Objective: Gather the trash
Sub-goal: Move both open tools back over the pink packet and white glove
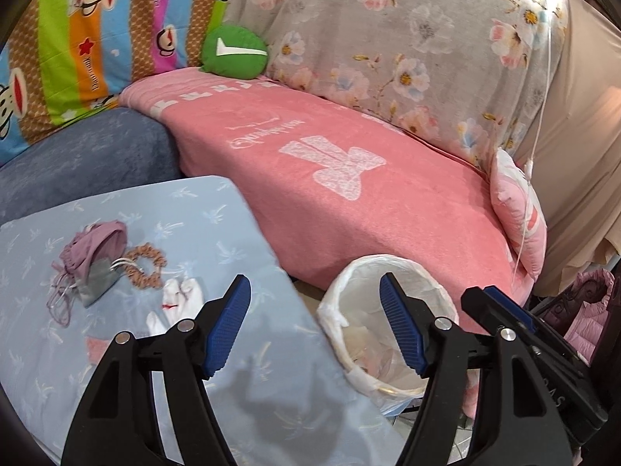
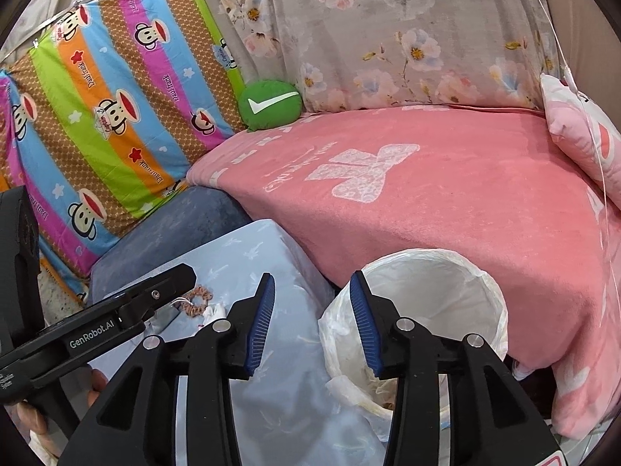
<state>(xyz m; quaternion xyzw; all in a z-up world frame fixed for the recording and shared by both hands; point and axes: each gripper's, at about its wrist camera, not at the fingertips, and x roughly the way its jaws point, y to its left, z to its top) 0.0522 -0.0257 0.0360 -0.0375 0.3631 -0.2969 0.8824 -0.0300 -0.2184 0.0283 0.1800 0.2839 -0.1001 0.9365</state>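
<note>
Left wrist view, trash: crumpled white tissue (image 1: 176,303) with a small red mark, lying on the pale blue cushion (image 1: 252,388) just left of the left gripper (image 1: 314,326), near a brown scrunchie (image 1: 145,268).
Handling: likely very light, soft and easily squashed; no risk of breakage, though it may slip from a loose pinch.
Where to grip: probably the raised bunched middle, pinched from above so the pads do not catch the cushion cover.
Look: white, wrinkled, folded in two lobes, a thin red streak low on it.
Bin: white-lined trash bin (image 2: 438,291) stands between the cushion and the pink blanket (image 2: 446,202); scraps already lie inside.
Left tongs: spread wide, holding nothing.
Right tongs: right gripper (image 2: 312,326) likewise parted and empty, over the bin's near rim.
Nearby: purple drawstring pouch (image 1: 99,244) beside the scrunchie, likely not trash.
</note>
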